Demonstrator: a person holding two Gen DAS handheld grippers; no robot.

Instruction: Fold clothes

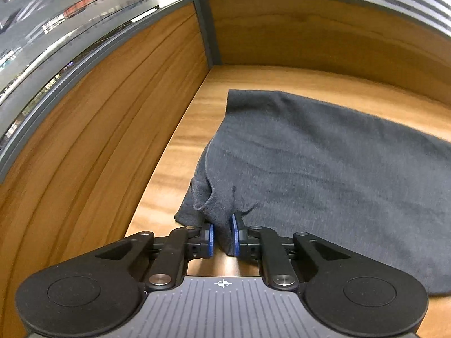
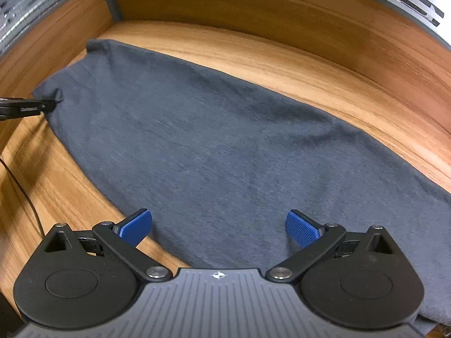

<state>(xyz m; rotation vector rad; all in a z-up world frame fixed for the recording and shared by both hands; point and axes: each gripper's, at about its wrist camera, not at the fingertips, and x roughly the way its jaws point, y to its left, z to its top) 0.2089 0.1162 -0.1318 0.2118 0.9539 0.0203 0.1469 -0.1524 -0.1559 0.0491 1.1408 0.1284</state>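
A dark grey garment (image 1: 324, 169) lies spread on the wooden desk (image 1: 180, 146). My left gripper (image 1: 222, 236) is shut on a bunched edge of it at its near left side, and the pinched cloth rises in a small fold between the blue pads (image 1: 210, 239). In the right wrist view the same garment (image 2: 225, 146) runs flat from upper left to lower right. My right gripper (image 2: 218, 229) hovers open over its near edge, blue fingertips (image 2: 301, 229) wide apart with nothing between them. The left gripper (image 2: 42, 105) shows at the far left, pinching the cloth's corner.
Wooden partition walls (image 1: 98, 140) enclose the desk on the left and at the back (image 2: 282, 2), with frosted glass (image 1: 70, 19) above them. A thin black cable (image 2: 25, 194) crosses the desk at the left. Bare wood (image 2: 324, 73) lies beyond the garment.
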